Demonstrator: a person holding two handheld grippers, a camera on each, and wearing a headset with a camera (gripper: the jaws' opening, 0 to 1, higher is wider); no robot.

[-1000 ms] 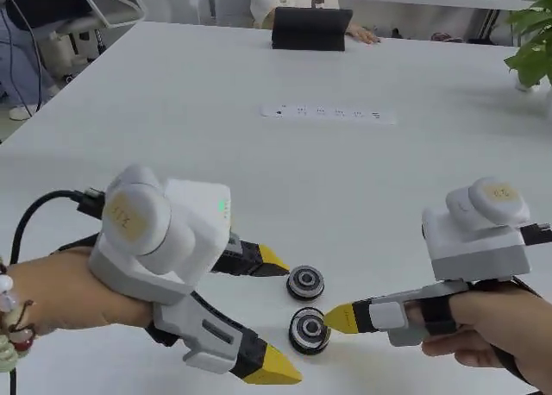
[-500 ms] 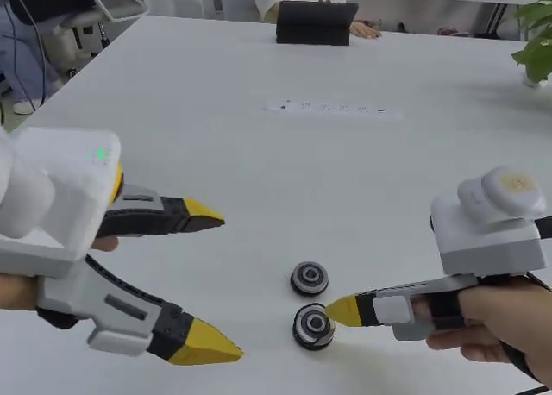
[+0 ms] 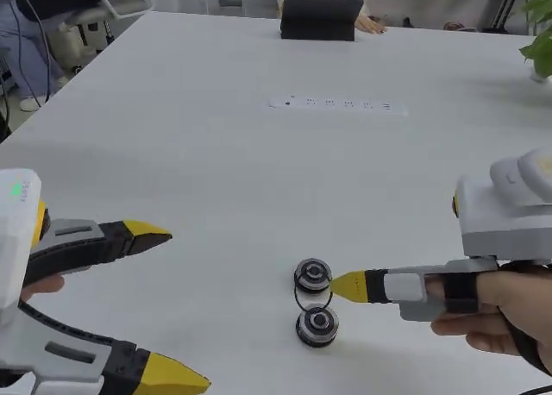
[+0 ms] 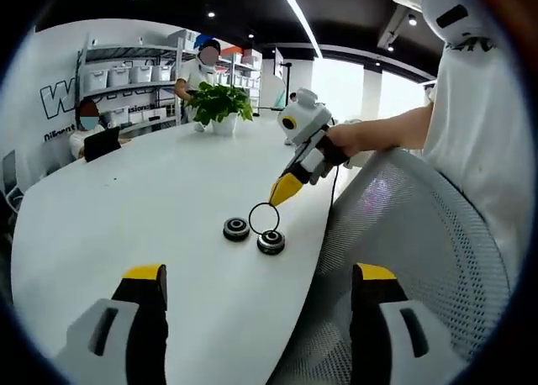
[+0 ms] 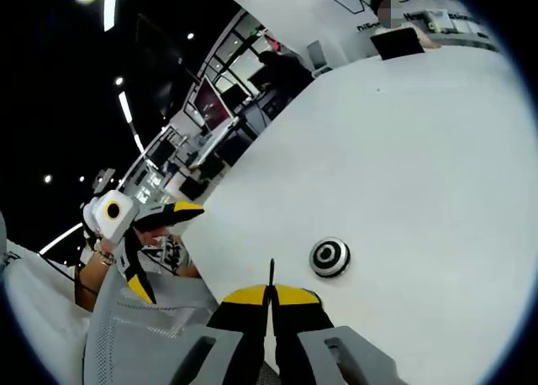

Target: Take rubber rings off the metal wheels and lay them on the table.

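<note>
**Ring pinched at right tips**

Right gripper (image 3: 338,285) clenched on a thin black rubber ring (image 4: 251,219), which is held just above the wheels. Far wheel (image 3: 312,274) and near wheel (image 3: 317,323) sit close together on the white table (image 3: 259,171). Left gripper (image 3: 179,309) released, jaws spread wide, well apart from the wheels.

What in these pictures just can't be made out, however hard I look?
- Head view: whether the nearer wheel wears rubber; too small.
- Right gripper view: the rubber ring pinched by the right gripper is edge-on, just a thin line.
- Head view: the left gripper, its body cut off at the corner.
</note>
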